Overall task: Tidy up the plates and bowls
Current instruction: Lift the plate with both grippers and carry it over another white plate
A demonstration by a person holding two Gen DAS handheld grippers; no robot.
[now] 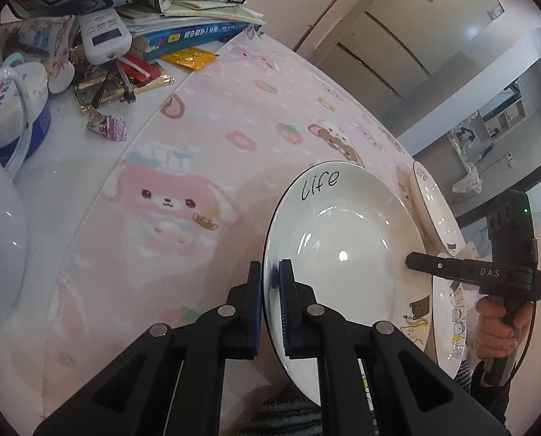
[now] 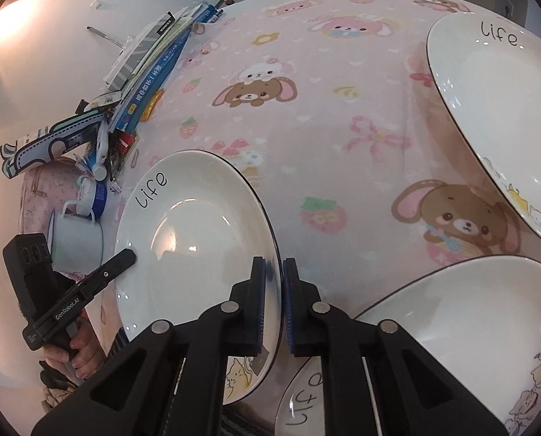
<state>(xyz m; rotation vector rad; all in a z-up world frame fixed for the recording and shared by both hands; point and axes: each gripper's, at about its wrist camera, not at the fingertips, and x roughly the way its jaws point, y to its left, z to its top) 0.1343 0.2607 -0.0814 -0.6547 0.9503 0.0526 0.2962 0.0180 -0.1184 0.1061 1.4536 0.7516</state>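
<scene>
I have the white "life" plate pinched by its rim on both sides, left gripper and right gripper both clamped on it, above the table's near edge. Next I judge it must go onto another plate, kept level.

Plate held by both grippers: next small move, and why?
Probably carry the plate toward the other plates and lower it onto one. The left gripper and right gripper each have jaws closed on opposite rims, holding it tilted above the pink tablecloth.
</scene>
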